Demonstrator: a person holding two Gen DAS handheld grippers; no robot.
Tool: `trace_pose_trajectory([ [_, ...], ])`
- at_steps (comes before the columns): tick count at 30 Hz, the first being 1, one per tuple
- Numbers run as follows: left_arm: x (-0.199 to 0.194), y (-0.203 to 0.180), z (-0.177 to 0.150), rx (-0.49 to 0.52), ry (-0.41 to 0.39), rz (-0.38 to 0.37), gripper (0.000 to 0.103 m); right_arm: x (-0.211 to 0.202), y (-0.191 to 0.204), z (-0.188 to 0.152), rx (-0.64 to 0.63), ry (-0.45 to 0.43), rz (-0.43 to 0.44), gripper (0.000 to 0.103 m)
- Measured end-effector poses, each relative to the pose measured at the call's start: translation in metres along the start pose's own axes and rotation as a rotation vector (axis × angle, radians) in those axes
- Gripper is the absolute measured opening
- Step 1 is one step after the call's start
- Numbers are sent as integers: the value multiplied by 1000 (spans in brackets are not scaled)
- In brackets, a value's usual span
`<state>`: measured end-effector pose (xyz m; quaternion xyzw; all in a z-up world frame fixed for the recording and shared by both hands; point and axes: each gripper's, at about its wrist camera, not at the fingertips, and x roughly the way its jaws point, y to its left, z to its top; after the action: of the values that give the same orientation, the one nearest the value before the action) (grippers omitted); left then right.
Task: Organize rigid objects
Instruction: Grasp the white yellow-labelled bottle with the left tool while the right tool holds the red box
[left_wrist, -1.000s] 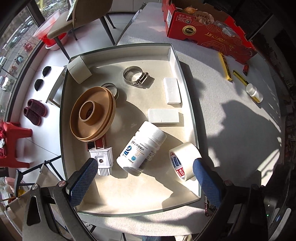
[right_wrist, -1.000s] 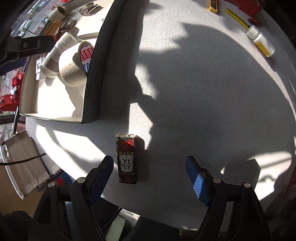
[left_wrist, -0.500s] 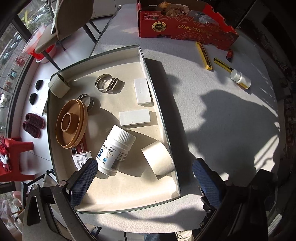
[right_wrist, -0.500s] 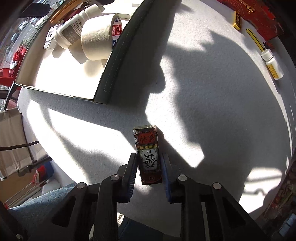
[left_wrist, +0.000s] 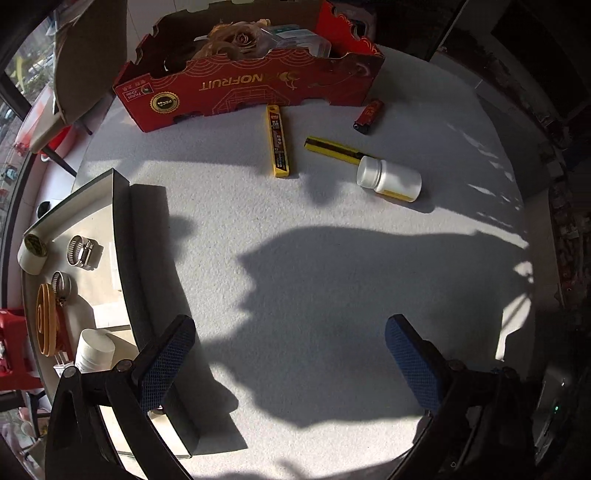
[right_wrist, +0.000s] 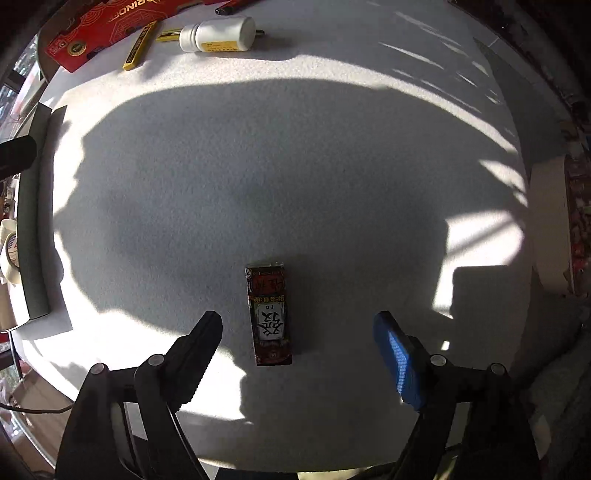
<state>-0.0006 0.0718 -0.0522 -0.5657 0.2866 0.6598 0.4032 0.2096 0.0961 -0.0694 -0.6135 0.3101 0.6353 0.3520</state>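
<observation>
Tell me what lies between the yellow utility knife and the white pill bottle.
In the left wrist view, a yellow-and-black pen lies between the yellow utility knife and the white pill bottle, its tip reaching the bottle's cap.

Harsh sunlight, deep hard shadows, sharp focus, fisheye-bent dark edges.

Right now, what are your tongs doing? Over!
Right tongs opening, small red box lying loose between them on the table. Left tongs open, empty. Nothing in the way.

Tray (left_wrist: 122, 236) cut by left edge; pill bottle (left_wrist: 94, 350) inside half-hidden behind left tongs (left_wrist: 284, 354) (label unreadable). Tape roll (right_wrist: 9, 254) clipped.
</observation>
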Motion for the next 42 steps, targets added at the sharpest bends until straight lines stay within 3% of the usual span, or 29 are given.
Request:
trace_pose_trajectory([
  [5, 31, -50, 47, 58, -13, 25, 103, -5, -23, 0, 48, -7, 49, 85],
  [11, 61, -80, 84, 98, -15, 56, 103, 7, -42, -14, 74, 19, 92, 85],
  [16, 88, -86, 92, 84, 38, 83, 103, 19, -39, -40, 77, 21, 119, 85],
  [19, 97, -90, 94, 89, 44, 90, 103, 26, -39, -22, 63, 20, 128, 85],
  [28, 113, -99, 102, 71, 52, 63, 103, 46, -6, -21, -75, 50, 76, 84],
  [33, 115, -101, 106, 63, 75, 64, 103, 47, 4, -25, -115, 48, 50, 67],
  [35, 119, -105, 118, 80, 101, 62, 103, 43, 6, -28, -127, 46, 51, 45],
  [37, 115, -109, 122, 106, 88, 54, 95, 41, 4, -29, -131, 53, 56, 25],
  [39, 106, -117, 127, 154, 60, 42, 67, 42, 2, -29, -127, 64, 65, 25],
  [42, 103, -122, 125, 190, 92, 14, 67, 40, -3, -31, -116, 68, 75, 25],
])
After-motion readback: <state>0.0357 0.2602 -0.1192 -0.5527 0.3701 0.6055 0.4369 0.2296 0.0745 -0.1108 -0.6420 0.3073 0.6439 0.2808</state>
